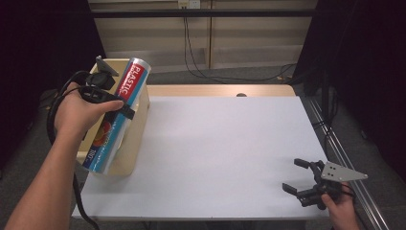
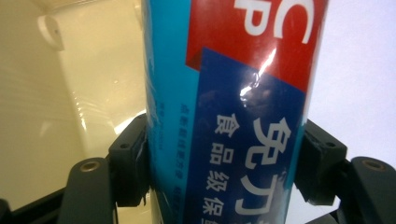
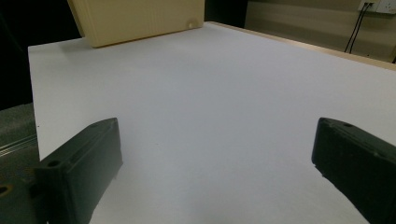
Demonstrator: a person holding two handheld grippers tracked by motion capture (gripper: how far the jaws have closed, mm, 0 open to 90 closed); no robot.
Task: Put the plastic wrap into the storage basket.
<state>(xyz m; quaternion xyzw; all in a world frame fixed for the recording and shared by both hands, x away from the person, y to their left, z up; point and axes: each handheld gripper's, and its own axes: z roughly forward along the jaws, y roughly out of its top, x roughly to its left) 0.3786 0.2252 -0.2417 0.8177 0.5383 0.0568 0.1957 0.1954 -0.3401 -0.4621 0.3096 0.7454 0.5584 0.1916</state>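
A white table (image 1: pixel 225 153) with a light wooden strip along its far edge took up most of the high view, set in a dim room with dark curtains at both sides and cables hanging down the pale far wall. At the table's left edge stood a cream plastic bin (image 1: pixel 135 125), open at the top; in the right gripper view the same bin (image 3: pixel 140 18) appeared at the far end of the bare white surface. Slanting across the top of the bin was a long roll of plastic wrap (image 1: pixel 117 115), a tube with a blue, red and white label reading "PLASTIC" near its upper end, its lower end dipping toward the bin's near side. The person's left hand (image 1: pixel 76 115) reached in from the lower left and held the left gripper (image 1: pixel 125 109), whose two black jaws were clamped around the middle of the roll. In the left gripper view the roll (image 2: pixel 233 112) stood between the jaws, both pads pressed against its sides, with the bin's glossy cream inside behind it at left. Well apart, near the table's front right corner, the right hand (image 1: pixel 341 208) held the right gripper (image 1: pixel 296 175) low over the surface, its jaws spread wide with nothing between them.
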